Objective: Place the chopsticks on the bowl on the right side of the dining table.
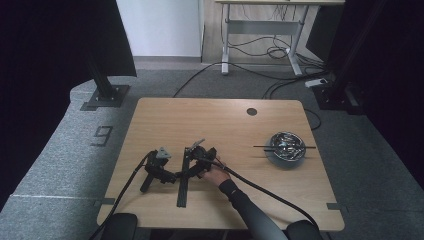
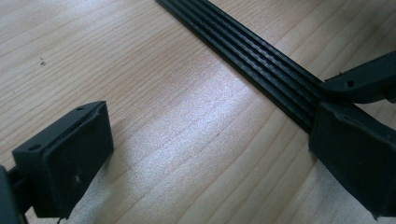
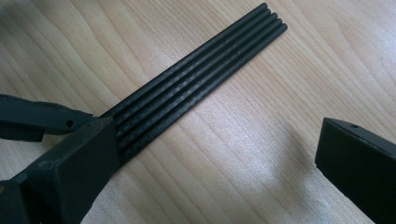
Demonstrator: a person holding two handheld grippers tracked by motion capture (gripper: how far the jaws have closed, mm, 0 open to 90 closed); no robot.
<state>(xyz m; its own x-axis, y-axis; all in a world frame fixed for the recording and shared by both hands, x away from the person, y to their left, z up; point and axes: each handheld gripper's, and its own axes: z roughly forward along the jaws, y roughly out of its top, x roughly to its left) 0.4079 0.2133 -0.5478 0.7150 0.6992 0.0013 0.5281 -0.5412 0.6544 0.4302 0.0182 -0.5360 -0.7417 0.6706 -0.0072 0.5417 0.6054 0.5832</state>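
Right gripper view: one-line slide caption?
Open right gripper over a row of black rods lying side by side on the wooden table.

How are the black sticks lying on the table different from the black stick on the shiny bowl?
The black sticks lie flat on the wooden table, while the single stick rests across the shiny bowl, bridging its rim. The table sticks are several, packed side by side and touching; the bowl's looks like just one. The table sticks sit by both claws; the bowl's stick is far off to the right. Both are thin, straight and black.
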